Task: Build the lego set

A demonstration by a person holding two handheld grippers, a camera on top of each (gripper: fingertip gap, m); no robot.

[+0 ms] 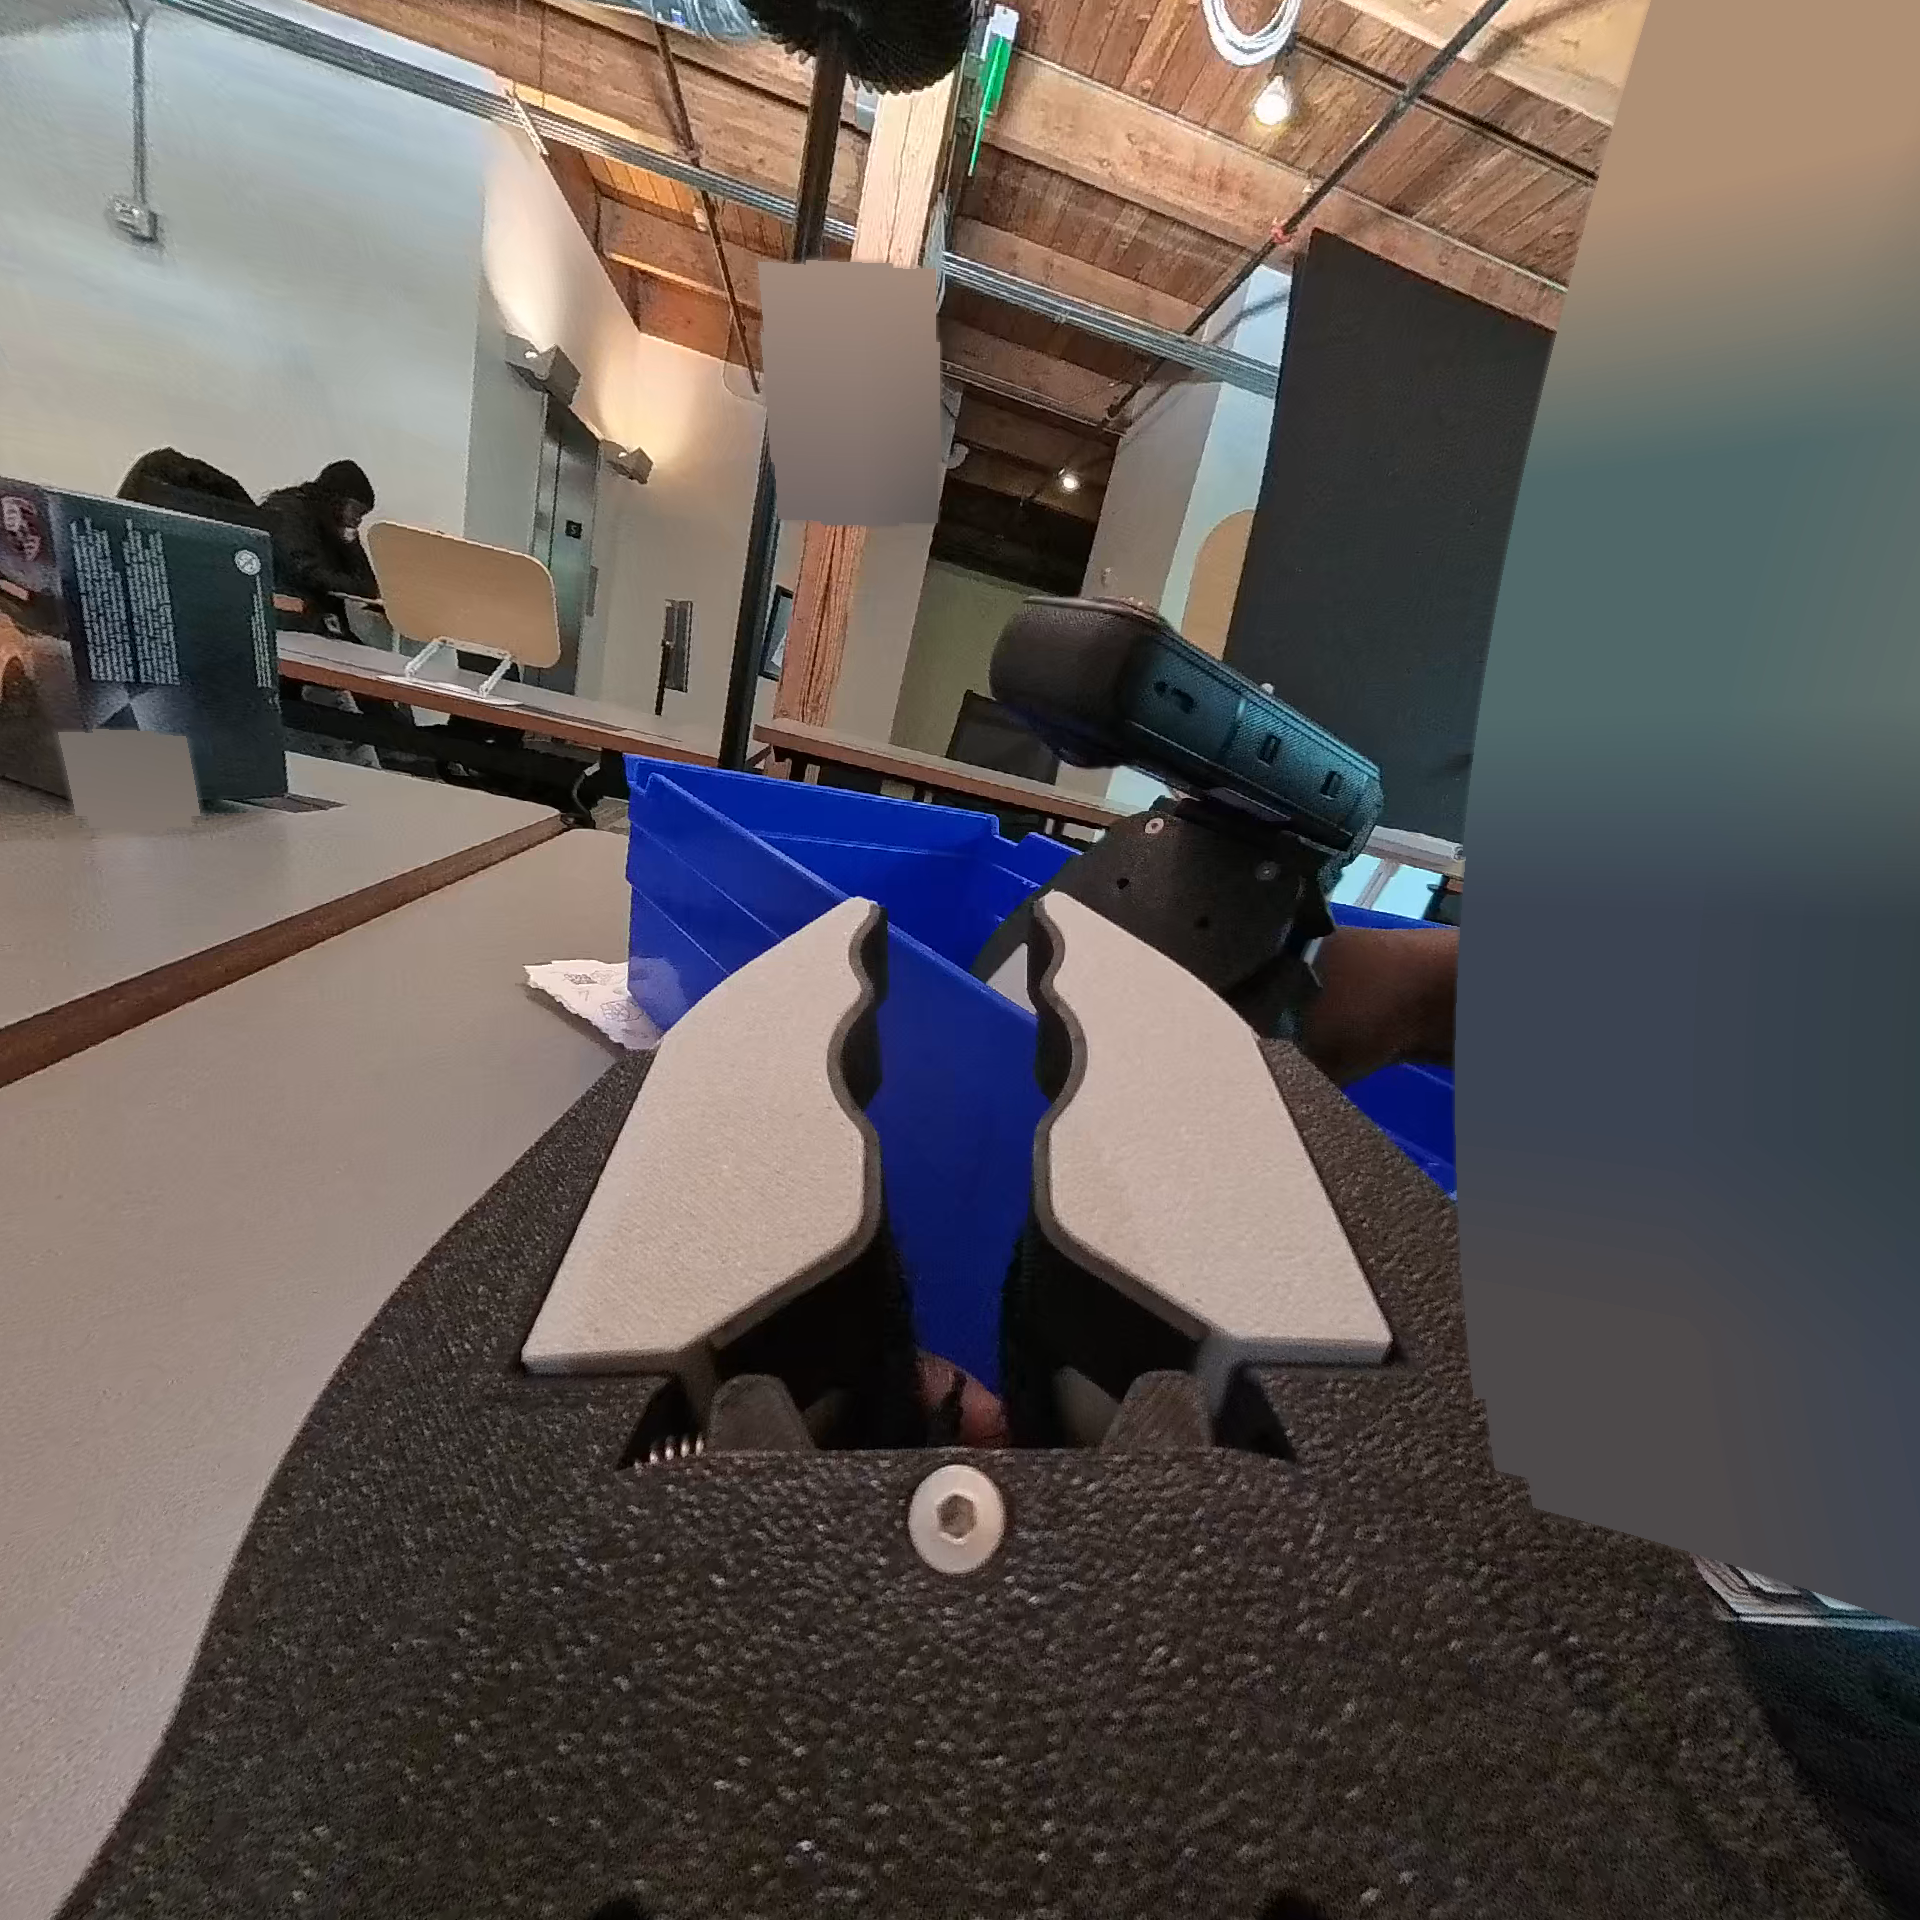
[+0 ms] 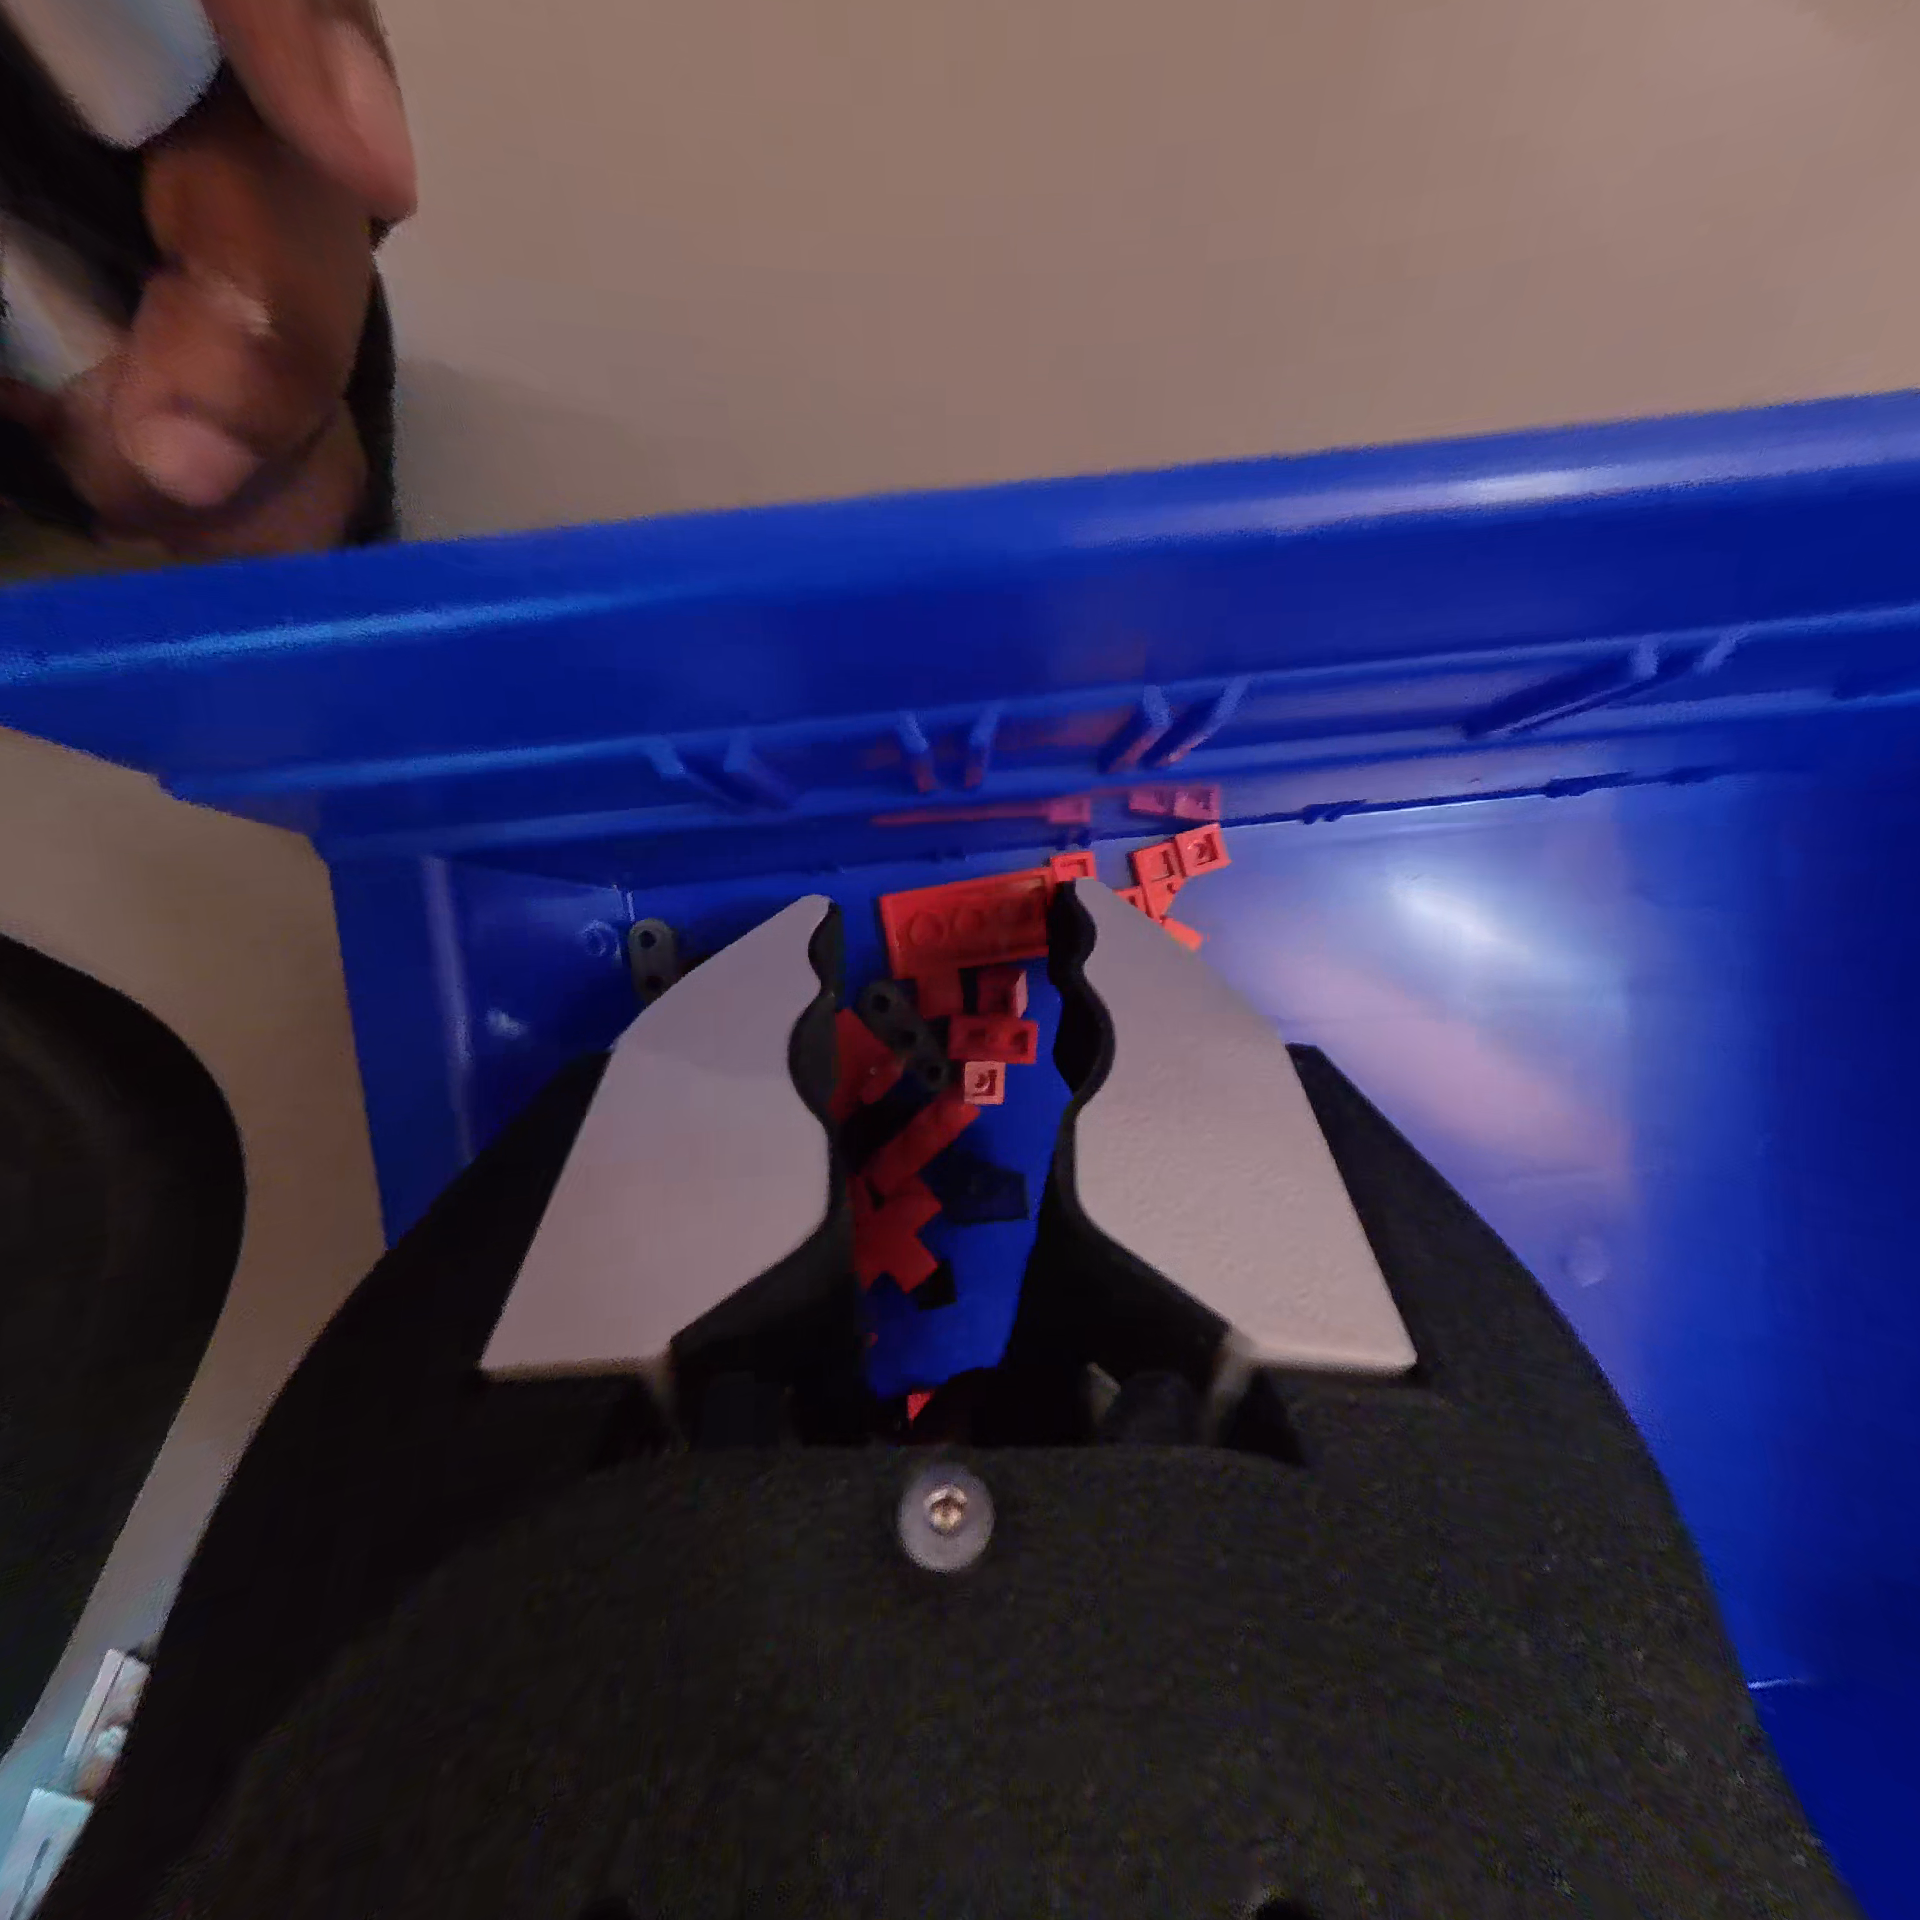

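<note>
A blue bin (image 1: 769, 883) stands on the grey table (image 1: 260, 1247). My left gripper (image 1: 958, 935) is open and empty, held low over the table and pointing at the bin's outer wall. The right gripper's body (image 1: 1195, 883) reaches down into the bin, with its fingertips hidden there. In the right wrist view my right gripper (image 2: 951, 925) is open inside the bin (image 2: 935, 582), just above loose pieces. A red plate (image 2: 966, 920) lies between its tips. Several small red pieces (image 2: 1184, 857) and black pieces (image 2: 904, 1023) lie around it.
A dark printed box (image 1: 156, 644) stands on the adjoining table at far left. A printed paper sheet (image 1: 592, 992) lies by the bin's left corner. A person's blurred hand (image 2: 239, 343) shows beyond the bin rim. People sit at far tables. Left tips to right tips: about 12 cm.
</note>
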